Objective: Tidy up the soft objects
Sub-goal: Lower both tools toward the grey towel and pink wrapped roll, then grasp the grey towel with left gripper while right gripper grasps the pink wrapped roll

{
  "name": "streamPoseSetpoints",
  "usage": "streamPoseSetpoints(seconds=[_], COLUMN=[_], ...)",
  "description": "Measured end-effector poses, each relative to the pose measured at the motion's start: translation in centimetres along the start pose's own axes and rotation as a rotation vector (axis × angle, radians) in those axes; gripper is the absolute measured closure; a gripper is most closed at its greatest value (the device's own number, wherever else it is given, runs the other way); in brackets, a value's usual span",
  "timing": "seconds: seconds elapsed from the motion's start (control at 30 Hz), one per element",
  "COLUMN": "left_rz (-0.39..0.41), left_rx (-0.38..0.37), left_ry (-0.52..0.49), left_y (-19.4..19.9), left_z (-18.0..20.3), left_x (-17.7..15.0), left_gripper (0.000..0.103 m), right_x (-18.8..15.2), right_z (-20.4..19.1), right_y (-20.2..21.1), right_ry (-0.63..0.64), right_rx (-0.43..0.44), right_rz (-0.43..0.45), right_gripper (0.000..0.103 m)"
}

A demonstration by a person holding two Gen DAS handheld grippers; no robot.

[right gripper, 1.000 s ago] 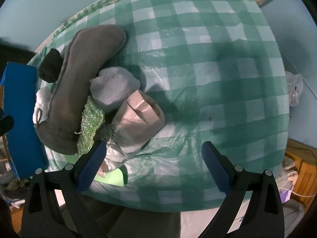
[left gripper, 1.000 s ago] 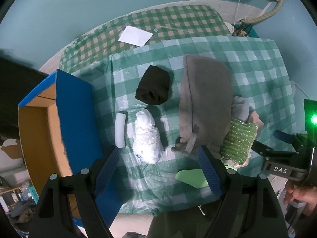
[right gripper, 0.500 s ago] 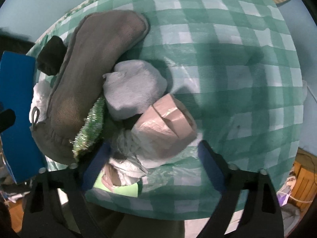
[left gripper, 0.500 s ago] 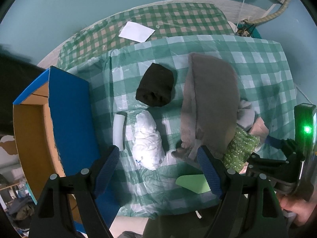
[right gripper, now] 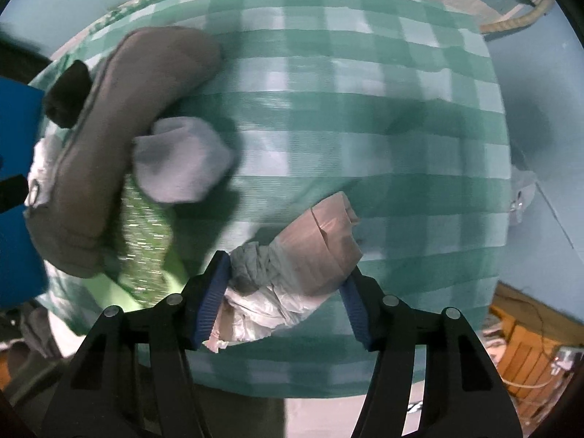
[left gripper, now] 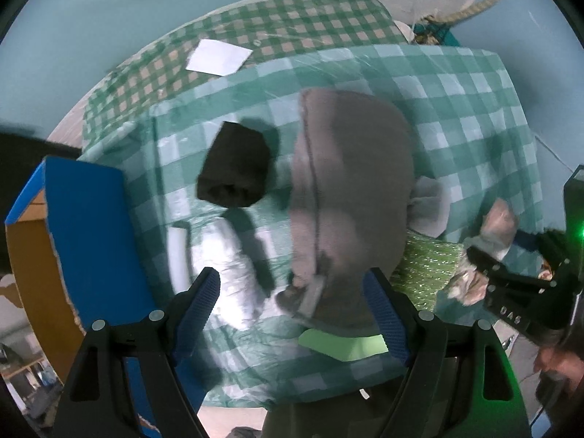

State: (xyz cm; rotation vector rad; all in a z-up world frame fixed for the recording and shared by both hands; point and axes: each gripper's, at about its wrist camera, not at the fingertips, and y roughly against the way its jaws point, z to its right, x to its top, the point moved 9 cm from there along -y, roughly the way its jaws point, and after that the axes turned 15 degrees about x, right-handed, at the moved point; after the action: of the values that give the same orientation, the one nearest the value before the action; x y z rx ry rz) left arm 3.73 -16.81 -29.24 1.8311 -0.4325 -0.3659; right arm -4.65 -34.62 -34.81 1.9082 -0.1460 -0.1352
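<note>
Soft objects lie on a green checked tablecloth (left gripper: 456, 84): a large grey pillow (left gripper: 350, 189), a black cloth bundle (left gripper: 235, 171), a white plastic-wrapped bundle (left gripper: 233, 273), a sparkly green cloth (left gripper: 427, 270) and a pale grey sock ball (right gripper: 180, 158). My right gripper (right gripper: 286, 292) has closed on a pink bundle in clear plastic (right gripper: 314, 252); it also shows in the left wrist view (left gripper: 498, 224). My left gripper (left gripper: 292, 310) is open above the pillow's near end and the white bundle.
A blue cardboard box with a brown inside (left gripper: 84, 226) stands open at the table's left edge. A white roll (left gripper: 179, 252) lies beside it. A white paper sheet (left gripper: 219, 56) lies at the back. A light green card (left gripper: 339, 343) lies at the front edge.
My right gripper moved forward and down onto the pink bundle and its jaws narrowed around it. My left gripper came closer to the pillow and stayed open.
</note>
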Motion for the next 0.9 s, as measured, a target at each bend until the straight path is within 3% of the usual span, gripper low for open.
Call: streamPoseSetpoints(seconds=[0.17,0.33,0.4,0.5,0.57,0.67,0.9], left_rz=[-0.019,-0.043,-0.05,-0.058,-0.062,-0.057,-0.1], left_rx=[-0.009,-0.028,-0.001,0.017,0.03,0.058,0.02], left_ry=[-0.028,-0.06,-0.074,-0.077,-0.079,-0.098,-0.091], left_y=[-0.5,-1.3,-1.9,-2.8,-3.2,-3.8,-5.0], left_z=[1.5,3.0,3.3,3.7,3.8,4.0,4.8], left_x=[0.1,0.0,0.1,0.3,0.6,1.0,1.0], left_gripper=[0.021,0.021,0.021,0.02,0.012,0.011,0.011], right_x=[0.3,0.7,1.3,-1.7,-2.7,-3.7,-4.7], right_z=[3.4,5.6,5.2,4.1,3.3,2.1,2.8], right_y=[1.1,2.2,1.7,0.9,0.8,1.5,1.2], right_ry=[0.013,-0.035,-0.046,-0.075,-0.101,-0.132,-0.172], right_rx=[-0.058,-0.004,0.003,0.023,0.044,0.059,0.051], right_rz=[0.011,0.04,0.045,0.046,0.05,0.059,0.055], right_gripper=[0.041,0.031,0.029,0.028,0.023,0.022,0.022])
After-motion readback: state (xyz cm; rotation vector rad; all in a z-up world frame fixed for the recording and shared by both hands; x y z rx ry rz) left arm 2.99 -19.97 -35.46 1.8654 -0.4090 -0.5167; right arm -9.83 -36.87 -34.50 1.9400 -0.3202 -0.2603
